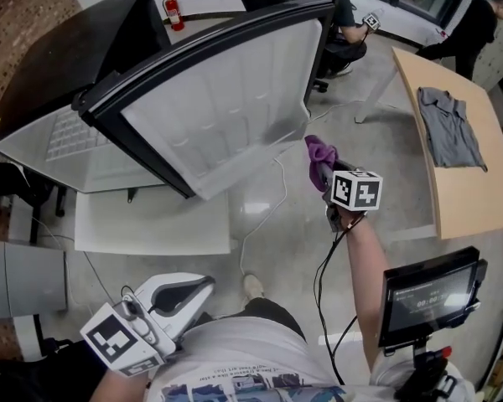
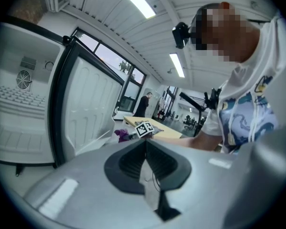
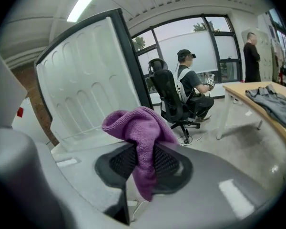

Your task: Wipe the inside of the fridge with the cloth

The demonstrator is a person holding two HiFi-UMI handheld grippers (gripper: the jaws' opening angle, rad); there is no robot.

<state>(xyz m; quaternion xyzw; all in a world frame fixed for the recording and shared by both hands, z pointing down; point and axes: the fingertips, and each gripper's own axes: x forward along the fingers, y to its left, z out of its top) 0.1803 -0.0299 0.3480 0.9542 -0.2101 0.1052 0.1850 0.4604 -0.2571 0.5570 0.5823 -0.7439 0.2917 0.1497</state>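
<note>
Room: Grey floor runs through a big office with windows; a person (image 3: 190, 87) sits on a black chair far off.
Fridge: the fridge (image 1: 54, 136) stands in front of the person who holds the grippers, and its white inside shows on the left.
Door: the fridge door (image 1: 226, 99) is swung wide open, most likely so the inside can be reached.
Cloth: the purple cloth (image 3: 140, 137) is pinched in the middle between the right jaws. One puffy end sticks up above them and one end hangs down below.
Cloth place: it is in the air just beside the lower right corner of the open door, well apart from the inside of the fridge.
Right gripper: the right gripper (image 1: 323, 170) has its jaws squeezed on the cloth. It is held out in front, which looks like getting ready to wipe.
Left gripper: the left gripper (image 1: 193, 290) has its jaws pressed together with nothing between them. It sits low, close to the person's body, so it seems to be waiting out of the way.
Table: a wooden table (image 1: 486, 191) stands on the right with a grey shirt (image 1: 448, 128) near its far end.
Job: the wiping looks not yet begun, because the cloth touches no part of the fridge.
Next move: the cloth probably has to go left, past the door edge, to the white inside.
</note>
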